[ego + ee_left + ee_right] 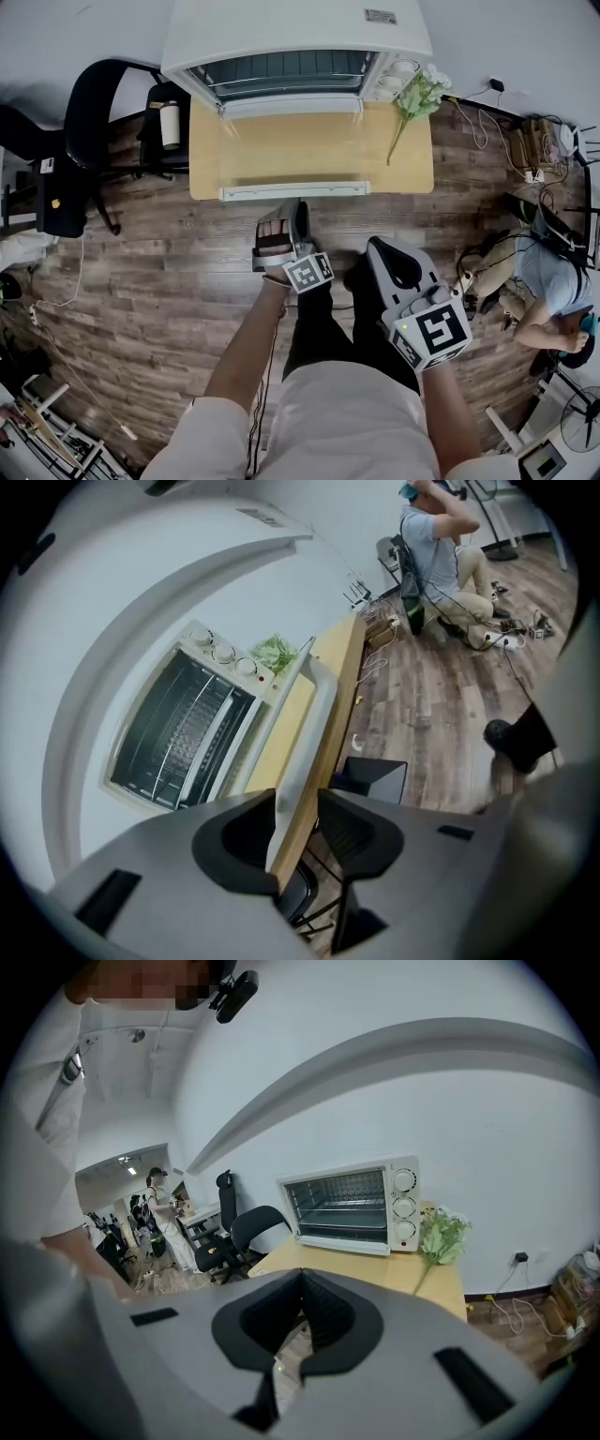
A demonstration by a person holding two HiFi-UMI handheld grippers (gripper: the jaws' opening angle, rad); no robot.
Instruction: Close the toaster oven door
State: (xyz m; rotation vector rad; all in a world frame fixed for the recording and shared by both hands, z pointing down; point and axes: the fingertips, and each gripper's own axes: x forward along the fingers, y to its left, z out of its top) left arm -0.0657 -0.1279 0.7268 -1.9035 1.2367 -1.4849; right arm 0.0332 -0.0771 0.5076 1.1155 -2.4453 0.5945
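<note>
The white metal toaster oven sits at the back of a light wooden table, against the wall. Its glass door is open and lies flat, and you can see the wire racks inside. The left gripper has its jaws apart, with the door's white handle bar between them. The right gripper is closed on nothing, away from the oven.
</note>
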